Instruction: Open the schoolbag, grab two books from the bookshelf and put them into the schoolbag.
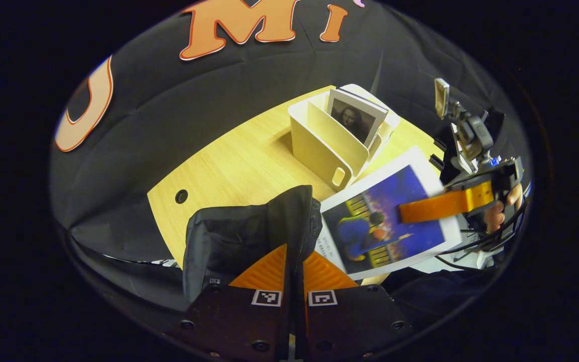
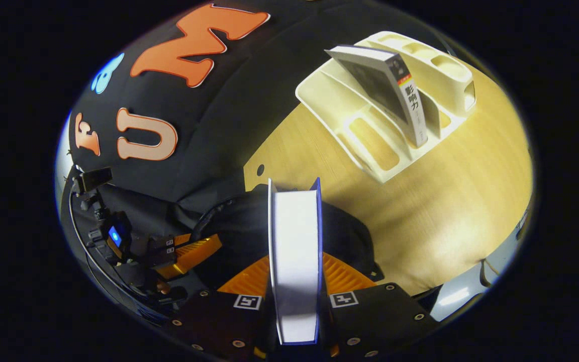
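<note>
While schoolbag [image 1: 249, 231] sits on table [image 1: 229, 166] at near edge, bookshelf [image 1: 329, 146] stands behind it, one book [image 1: 355, 118] left upright inside. Left gripper [image 1: 294, 266] jaws together, pinching bag's raised rim, mouth held up. Right gripper [image 2: 294, 281] clamped on blue book [image 2: 294, 251], held just right of bag, long axis slanting toward opening. Right hand nearer; next move probably book tipped down leftward into mouth.

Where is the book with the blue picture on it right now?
The white-edged book with the blue picture cover is up in the air, pinched in the right claw, just right of the black fabric schoolbag and in front of the cream plastic bookshelf.
</note>
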`<state>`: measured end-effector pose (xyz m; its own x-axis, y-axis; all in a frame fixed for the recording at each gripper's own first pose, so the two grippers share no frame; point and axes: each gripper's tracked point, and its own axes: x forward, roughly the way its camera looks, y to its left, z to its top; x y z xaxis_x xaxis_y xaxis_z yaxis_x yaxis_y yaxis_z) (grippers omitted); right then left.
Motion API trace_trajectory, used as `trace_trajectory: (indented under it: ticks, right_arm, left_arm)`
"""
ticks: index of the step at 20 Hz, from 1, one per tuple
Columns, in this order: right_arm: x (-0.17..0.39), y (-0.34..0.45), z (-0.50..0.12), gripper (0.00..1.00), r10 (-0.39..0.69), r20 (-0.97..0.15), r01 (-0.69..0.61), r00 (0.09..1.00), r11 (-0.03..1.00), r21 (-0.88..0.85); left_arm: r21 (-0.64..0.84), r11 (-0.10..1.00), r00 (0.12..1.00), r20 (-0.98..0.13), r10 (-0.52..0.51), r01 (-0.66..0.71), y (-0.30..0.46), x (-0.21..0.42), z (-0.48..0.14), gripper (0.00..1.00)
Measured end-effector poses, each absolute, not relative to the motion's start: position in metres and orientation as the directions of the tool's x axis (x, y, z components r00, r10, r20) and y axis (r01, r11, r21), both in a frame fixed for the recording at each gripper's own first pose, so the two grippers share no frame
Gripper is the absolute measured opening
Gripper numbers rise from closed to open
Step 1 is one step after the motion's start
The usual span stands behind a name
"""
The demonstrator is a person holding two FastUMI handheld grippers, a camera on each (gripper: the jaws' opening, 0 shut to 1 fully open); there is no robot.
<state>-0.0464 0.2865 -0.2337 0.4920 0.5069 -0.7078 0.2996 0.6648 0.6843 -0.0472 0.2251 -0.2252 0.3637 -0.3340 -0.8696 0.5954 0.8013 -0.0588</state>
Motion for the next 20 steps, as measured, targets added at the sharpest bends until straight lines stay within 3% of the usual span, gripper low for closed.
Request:
trace_trajectory:
  ticks: [8,15,19,20]
  right_arm:
    - [-0.027,0.347,-0.288,0.34,0.555,-0.661,0.339,0.505,0.577,0.743]
    - [-0.009,0.383,-0.319,0.34,0.537,-0.615,0.36,0.577,0.509,0.782]
    - [-0.03,0.399,-0.335,0.37,0.604,-0.656,0.397,0.452,0.522,0.755]
    - [-0.037,0.392,-0.339,0.45,0.588,-0.694,0.398,0.415,0.569,0.72]
  left_arm:
    - [-0.109,0.81,0.385,-0.838,-0.386,0.576,0.209,-0.054,-0.223,0.05]
    - [-0.159,0.822,0.377,-0.83,-0.411,0.547,0.193,-0.061,-0.228,0.05]
    - [-0.172,0.836,0.379,-0.831,-0.407,0.521,0.195,-0.057,-0.232,0.05]
    - [-0.169,0.842,0.383,-0.833,-0.4,0.512,0.197,-0.055,-0.234,0.05]
